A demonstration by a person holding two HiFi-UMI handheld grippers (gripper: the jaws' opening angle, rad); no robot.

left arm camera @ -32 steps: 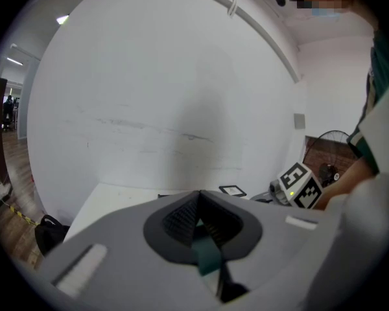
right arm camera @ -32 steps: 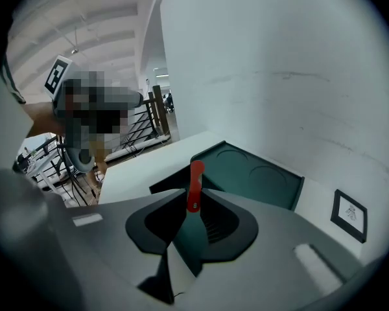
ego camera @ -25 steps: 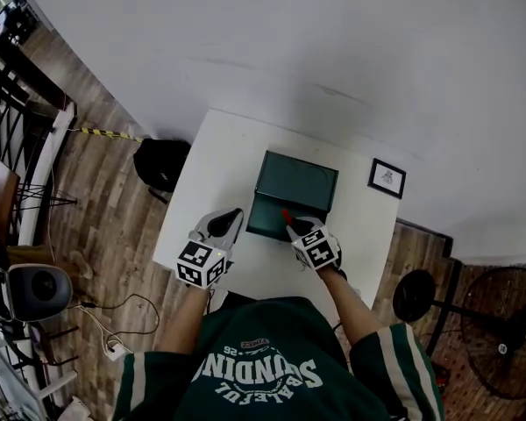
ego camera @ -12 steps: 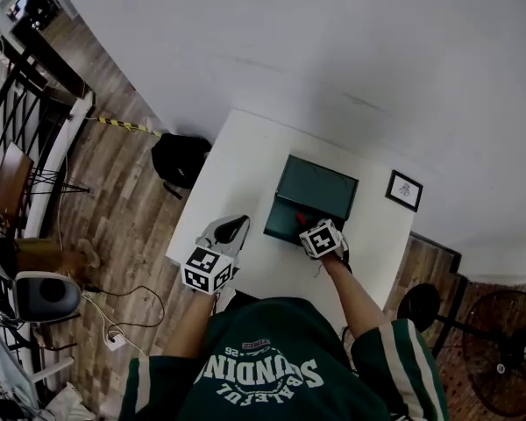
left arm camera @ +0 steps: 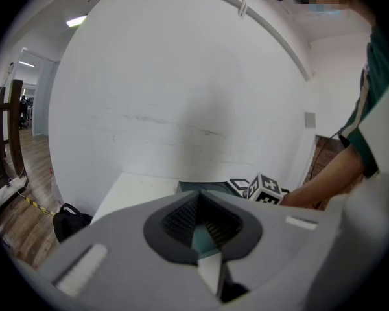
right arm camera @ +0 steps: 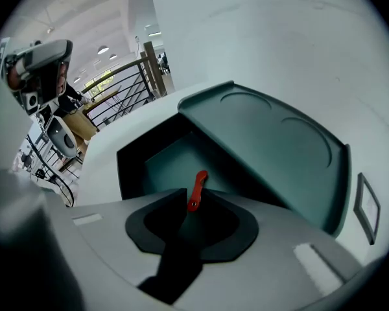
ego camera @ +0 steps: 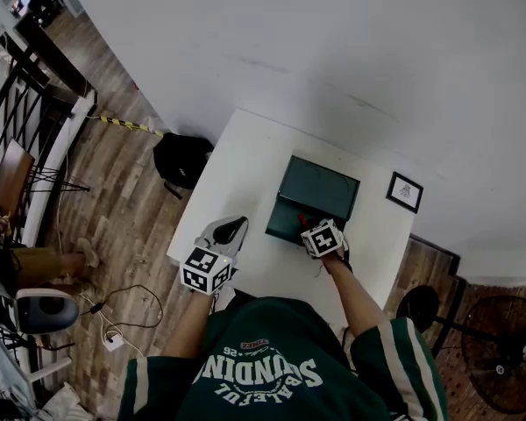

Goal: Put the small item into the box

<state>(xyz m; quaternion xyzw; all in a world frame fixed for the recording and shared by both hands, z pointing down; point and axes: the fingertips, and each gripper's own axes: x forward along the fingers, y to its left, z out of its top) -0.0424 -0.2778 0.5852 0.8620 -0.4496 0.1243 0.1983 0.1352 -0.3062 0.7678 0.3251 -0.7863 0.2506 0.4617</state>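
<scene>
A dark green box [ego camera: 296, 213] lies open on the white table [ego camera: 237, 169], its lid [ego camera: 323, 188] tipped back toward the wall. My right gripper [ego camera: 308, 225] is shut on a small red item [right arm camera: 196, 189], which it holds just over the box's near edge above the hollow inside [right arm camera: 172, 161]. The lid [right arm camera: 272, 144] slopes away on the right in the right gripper view. My left gripper [ego camera: 229, 231] hovers left of the box, apart from it. Its jaws are together with nothing between them, and the box [left arm camera: 201, 188] shows beyond the left gripper [left arm camera: 200, 199].
A small framed picture [ego camera: 404, 191] lies on the table right of the box. A black bag [ego camera: 182, 159] sits on the wooden floor at the table's left. The wall stands close behind the table. A fan [ego camera: 500, 349], cables [ego camera: 114, 310] and a railing [ego camera: 17, 121] lie around.
My right gripper has carried the red item forward from the box's front edge to just over its inside. In the last half second it has barely moved. The left gripper stays beside the box.
</scene>
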